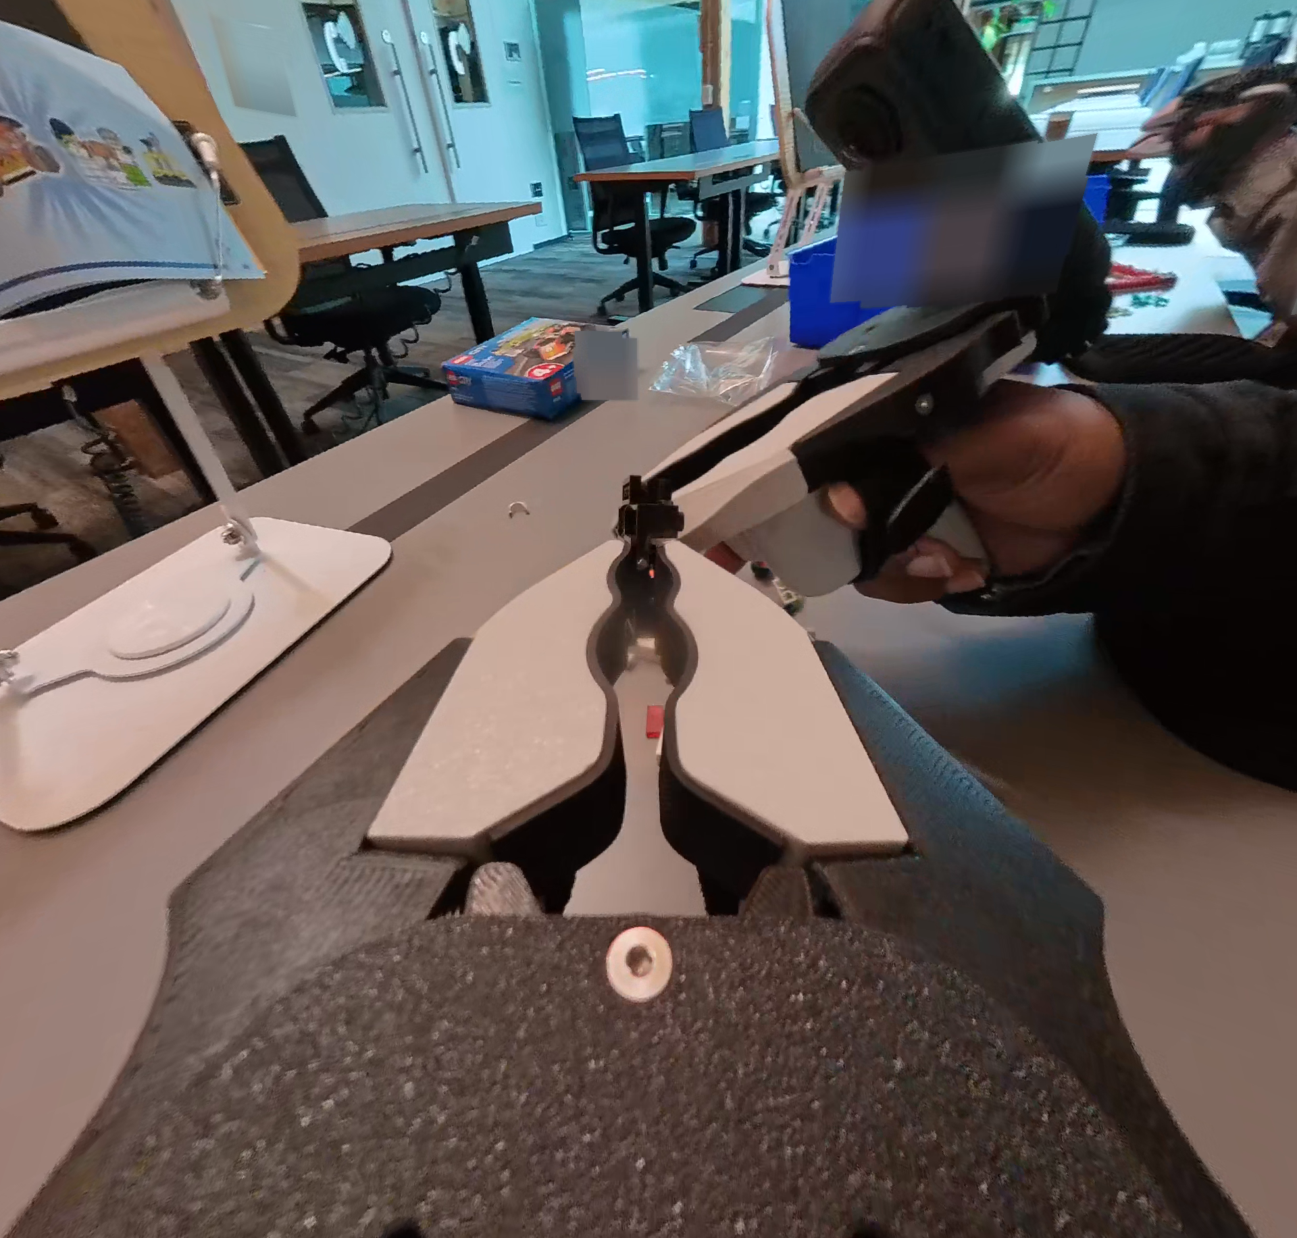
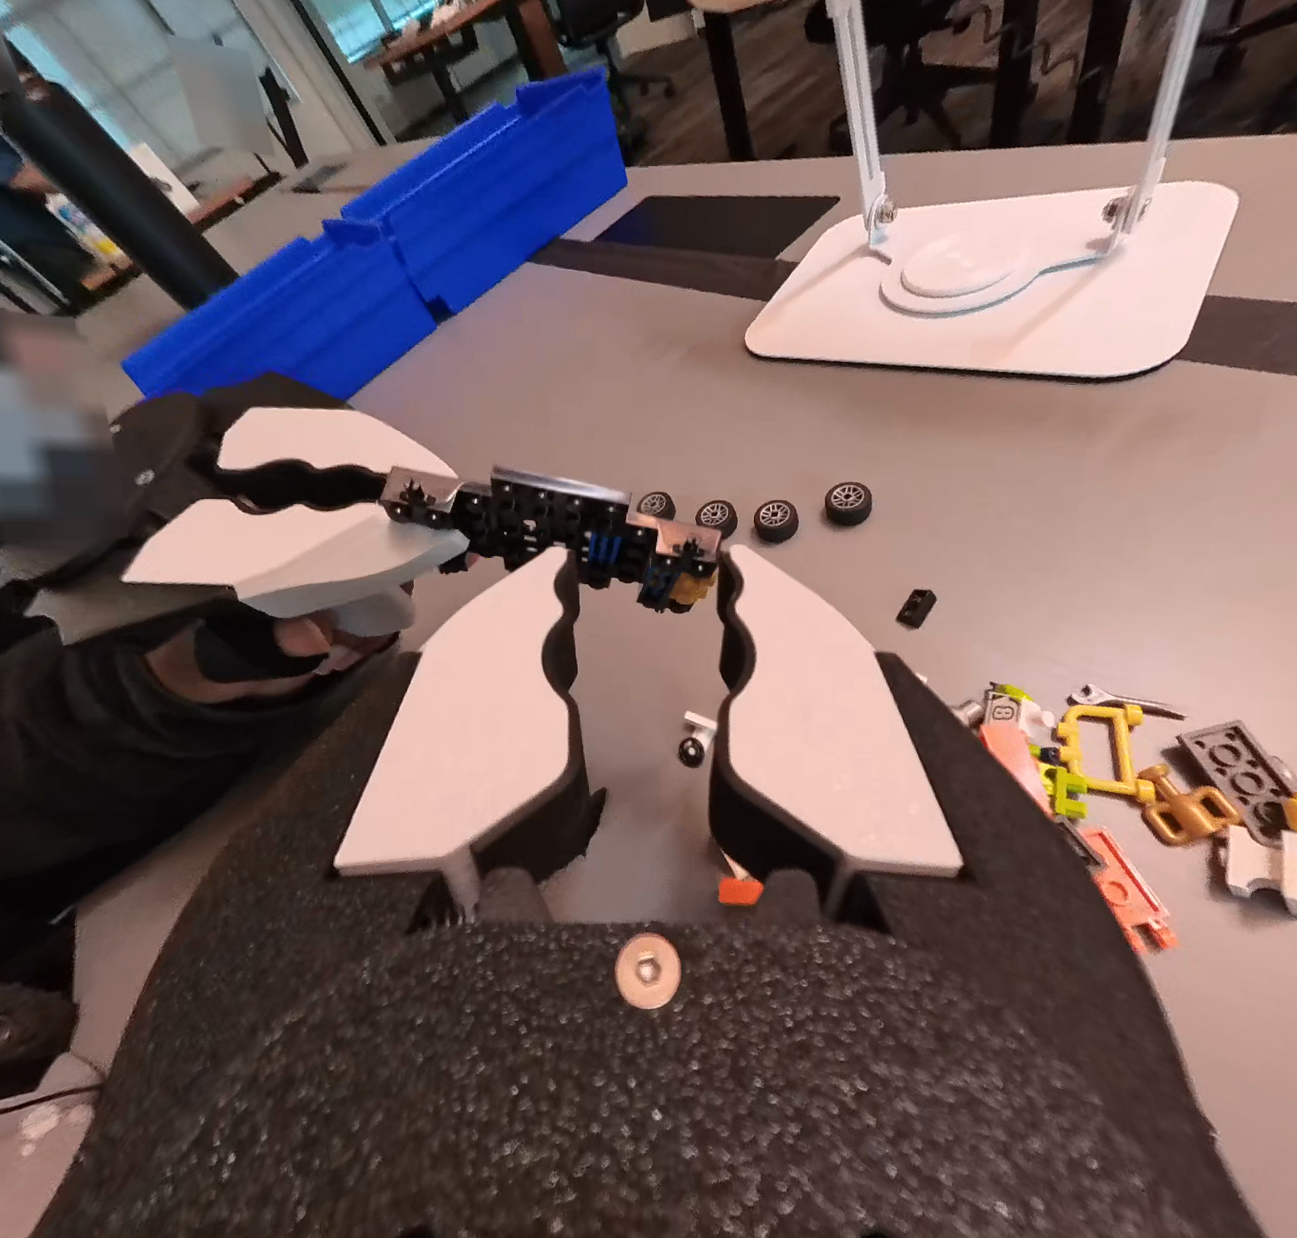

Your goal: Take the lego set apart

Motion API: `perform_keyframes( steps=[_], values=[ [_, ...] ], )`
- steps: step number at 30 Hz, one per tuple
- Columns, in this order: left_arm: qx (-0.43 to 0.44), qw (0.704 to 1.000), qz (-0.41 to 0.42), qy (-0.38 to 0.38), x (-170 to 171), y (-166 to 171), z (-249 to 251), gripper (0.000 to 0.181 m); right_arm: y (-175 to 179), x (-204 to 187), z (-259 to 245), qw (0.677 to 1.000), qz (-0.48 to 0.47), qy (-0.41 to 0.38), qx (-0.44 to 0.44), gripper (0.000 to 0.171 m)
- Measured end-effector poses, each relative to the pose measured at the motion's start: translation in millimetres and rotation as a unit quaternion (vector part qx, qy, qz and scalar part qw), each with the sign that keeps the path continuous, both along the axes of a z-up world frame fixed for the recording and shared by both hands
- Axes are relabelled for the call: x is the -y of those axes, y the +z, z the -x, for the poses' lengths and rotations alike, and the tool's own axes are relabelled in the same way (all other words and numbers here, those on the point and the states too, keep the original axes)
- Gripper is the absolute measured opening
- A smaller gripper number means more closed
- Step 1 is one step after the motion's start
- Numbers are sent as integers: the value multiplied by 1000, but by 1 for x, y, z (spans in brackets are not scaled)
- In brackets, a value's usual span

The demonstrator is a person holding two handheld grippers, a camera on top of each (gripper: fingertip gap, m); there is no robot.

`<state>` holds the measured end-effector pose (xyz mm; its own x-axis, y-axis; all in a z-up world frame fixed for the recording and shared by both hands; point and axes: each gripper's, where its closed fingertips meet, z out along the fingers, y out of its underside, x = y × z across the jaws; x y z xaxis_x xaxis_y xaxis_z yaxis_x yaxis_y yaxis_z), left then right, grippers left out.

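Observation:
The black Lego chassis is held in the air over the grey table. It has blue and yellow bits at its right end. My left gripper comes in from the left and is shut on the chassis's left end. In the left wrist view the left gripper pinches the chassis at its tips. My right gripper is open, with the chassis's right end between its fingertips. It reaches in from the right in the left wrist view.
Several loose wheels lie in a row behind the chassis. A small black brick and a pile of loose parts lie to the right. Blue bins, a white stand base, a Lego box and a plastic bag stand farther back. To the small black brick: right tips about 11 cm, left tips about 20 cm.

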<state>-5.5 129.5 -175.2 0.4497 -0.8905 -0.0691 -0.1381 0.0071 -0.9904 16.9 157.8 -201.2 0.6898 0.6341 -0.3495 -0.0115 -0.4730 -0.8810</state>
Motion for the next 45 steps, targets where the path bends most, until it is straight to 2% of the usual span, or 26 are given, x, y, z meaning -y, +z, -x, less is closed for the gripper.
perform_keyframes(
  steps=[3,16,18,40,43,45],
  values=[
    [-6,1000,-8,-2,3,-1,-3,5,0,0,-1,1000,-5,0,6,37],
    [8,998,55,-14,0,-5,1,5,-5,2,-5,999,-11,39,34,33],
    [17,997,73,-19,-3,-4,4,5,-8,2,-9,997,-25,46,50,17],
    [15,993,120,13,-25,-24,16,5,-6,3,-14,993,-50,58,89,20],
    [17,992,122,19,-28,-24,19,5,1,11,-9,988,-76,90,102,20],
    [22,991,126,24,-31,-25,21,5,8,33,2,974,-103,169,114,20]
  ],
)
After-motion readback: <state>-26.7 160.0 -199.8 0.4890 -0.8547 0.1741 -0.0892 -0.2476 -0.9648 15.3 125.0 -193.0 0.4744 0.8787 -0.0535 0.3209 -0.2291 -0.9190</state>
